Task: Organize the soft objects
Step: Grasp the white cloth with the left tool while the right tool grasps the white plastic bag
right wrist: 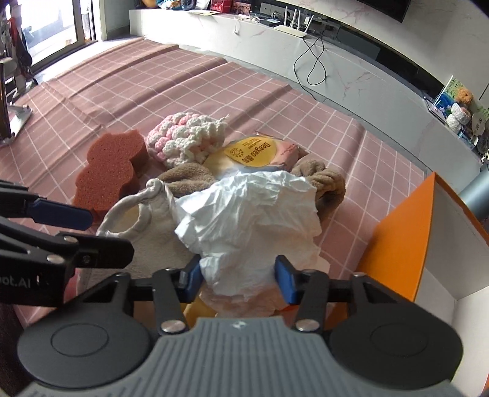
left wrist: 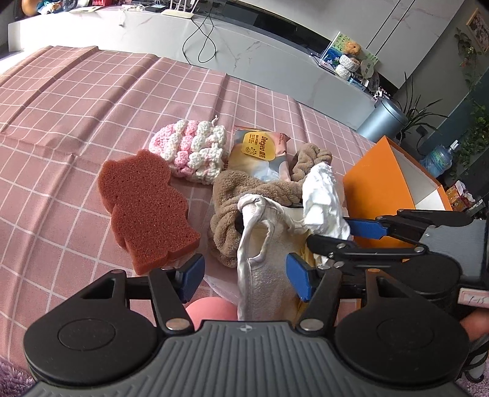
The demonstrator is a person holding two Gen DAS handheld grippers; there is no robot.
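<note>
Only "Deeyeo" reads clearly, on the wipes pack (left wrist: 259, 152).

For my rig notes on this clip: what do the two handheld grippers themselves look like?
Both look alike: the left gripper and right gripper have black metal linkage arms with silver rivets, blue pads on the fingertips, and a ribbed grey body flanked by two round black discs. White lettering ending "ot.AI" marks the left one's side.

The setting was a home living room: marble media console (right wrist: 351, 76), potted plants (left wrist: 470, 61), water jug (left wrist: 438, 157), framed picture (left wrist: 476, 29).
</note>
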